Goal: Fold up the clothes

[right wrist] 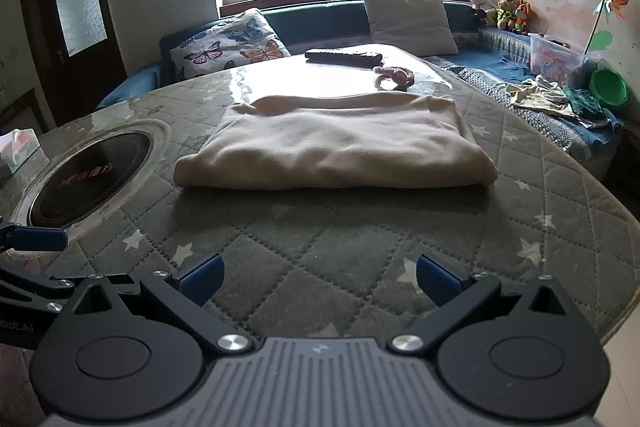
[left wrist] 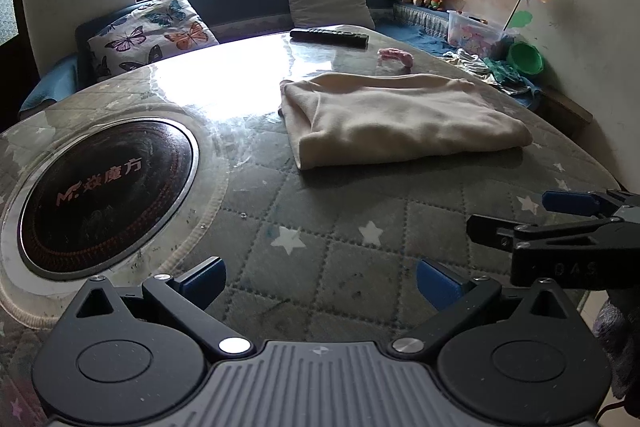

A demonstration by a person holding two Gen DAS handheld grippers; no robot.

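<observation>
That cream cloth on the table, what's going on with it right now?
The cream cloth lies folded in a neat rectangle on the quilted table cover, and nothing touches it. A person holds two grippers short of its near edge: the left gripper and the right gripper both have their fingers spread open and empty. A remote and a small pink item sit beyond it.

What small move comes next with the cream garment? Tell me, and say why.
Probably none on it beyond a final check: the cream garment already lies folded into a neat rectangle, and both the left hand-held gripper and the right hand-held gripper are open, empty and short of it.
</observation>
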